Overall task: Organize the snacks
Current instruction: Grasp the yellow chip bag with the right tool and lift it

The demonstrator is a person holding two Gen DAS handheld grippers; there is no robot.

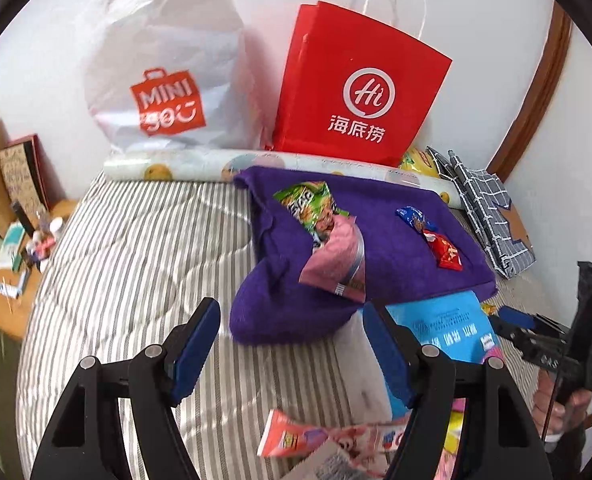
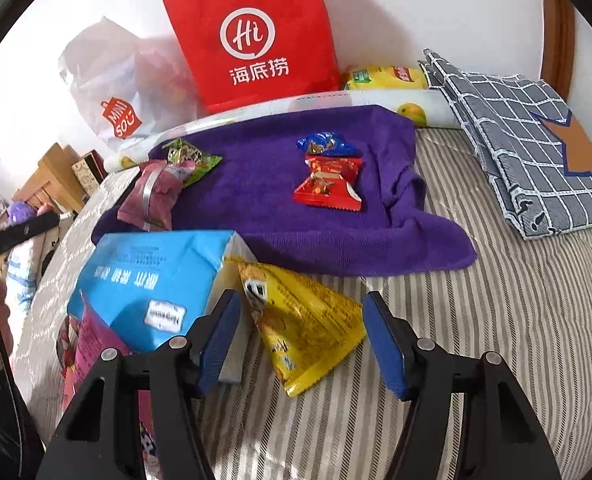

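Purple towel (image 2: pixel 255 184), four snack packets (image 2: pixel 328 188)

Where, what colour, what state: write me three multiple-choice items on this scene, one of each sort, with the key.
1. Where does the yellow packet lie?
A. on the purple towel
B. on the striped bedcover, between the right gripper's fingers
C. on the floor

2. What colour is the paper bag with white handles?
A. red
B. green
C. black

3. What state is the left gripper in?
A. shut on a snack
B. open and empty
C. shut on cloth

Key: B, stripes show around the packet; A, the bag is plainly red; B, only bedcover shows between its fingers.
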